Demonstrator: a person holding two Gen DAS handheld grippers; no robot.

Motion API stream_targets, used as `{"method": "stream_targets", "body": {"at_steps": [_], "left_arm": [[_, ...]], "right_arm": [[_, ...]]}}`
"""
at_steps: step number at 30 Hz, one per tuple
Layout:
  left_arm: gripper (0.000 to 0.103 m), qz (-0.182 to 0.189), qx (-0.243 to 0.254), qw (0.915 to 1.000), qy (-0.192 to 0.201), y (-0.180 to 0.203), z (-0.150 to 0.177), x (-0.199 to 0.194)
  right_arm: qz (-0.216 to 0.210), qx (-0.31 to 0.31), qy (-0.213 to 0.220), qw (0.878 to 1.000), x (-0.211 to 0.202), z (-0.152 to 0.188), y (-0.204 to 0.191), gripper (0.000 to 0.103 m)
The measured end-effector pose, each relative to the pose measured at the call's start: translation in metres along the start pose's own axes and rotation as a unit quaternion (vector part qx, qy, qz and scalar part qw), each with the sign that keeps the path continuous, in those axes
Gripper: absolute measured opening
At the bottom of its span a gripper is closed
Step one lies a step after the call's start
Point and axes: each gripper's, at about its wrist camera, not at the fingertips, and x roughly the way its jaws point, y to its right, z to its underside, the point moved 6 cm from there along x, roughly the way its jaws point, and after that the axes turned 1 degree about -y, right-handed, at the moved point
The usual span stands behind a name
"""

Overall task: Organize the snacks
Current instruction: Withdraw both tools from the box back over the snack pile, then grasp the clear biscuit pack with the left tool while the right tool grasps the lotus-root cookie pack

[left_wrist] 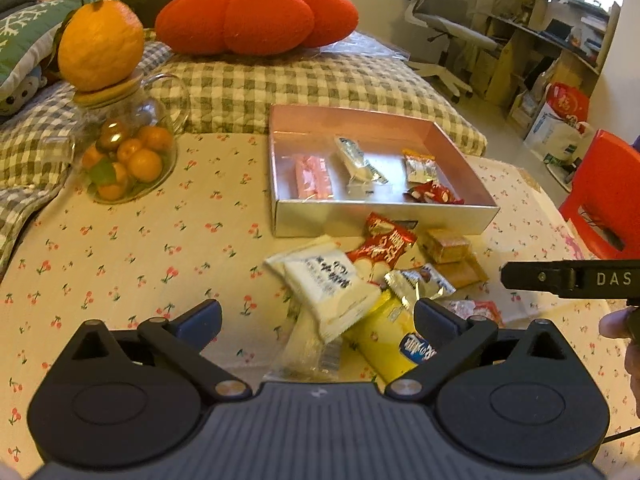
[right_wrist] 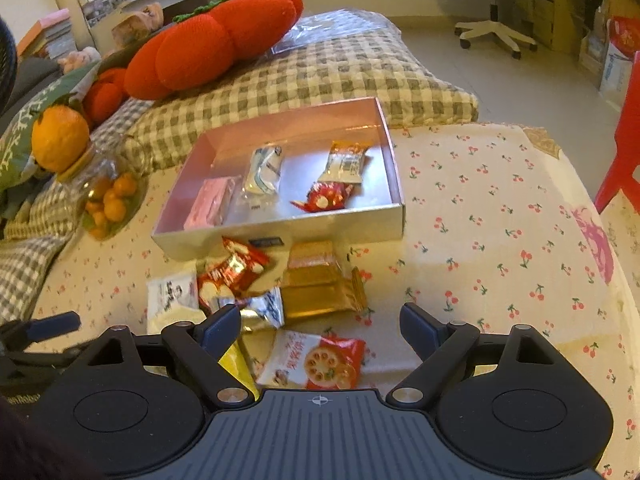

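Snacks (left_wrist: 372, 292) lie heaped on the cherry-print surface (left_wrist: 120, 260), just in front of an open silver box (left_wrist: 380, 220).

Four wrapped pieces already sit inside the box; about eight more packets lie loose outside its near wall, some overlapping. Both grippers hang above that heap, nearer than the box, fingers spread and empty: the left gripper (left_wrist: 318, 314) over a white packet (left_wrist: 320, 280) and a yellow one (left_wrist: 384, 340), the right gripper (right_wrist: 320, 316) over a red biscuit packet (right_wrist: 316, 360). These wrappers look light, crinkly and slick, with brittle contents, so a gentle pinch across a packet's flat middle or sealed end seems safest.
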Motion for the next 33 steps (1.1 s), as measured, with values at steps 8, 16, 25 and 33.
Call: {"method": "stream_targets", "body": {"at_steps": [8, 16, 25, 33], "left_arm": [[0.102, -0.003, 0.025, 0.9996, -0.01, 0.008, 0.016, 0.005], [0.09, -0.004, 0.082, 0.9962, -0.029, 0.006, 0.032, 0.017], [0.077, 0.019, 0.11, 0.9931, -0.037, -0.011, 0.043, 0.029], [0.074, 0.02, 0.108, 0.9932, -0.037, -0.006, 0.042, 0.042]], "right_arm": [[0.016, -0.005, -0.014, 1.0, 0.004, 0.011, 0.017, 0.089], [0.001, -0.06, -0.039, 0.997, 0.013, 0.027, 0.023, 0.089], [-0.01, -0.208, -0.067, 0.976, 0.036, 0.053, 0.015, 0.089], [-0.017, -0.204, -0.047, 0.978, 0.049, 0.045, 0.007, 0.091]]}}
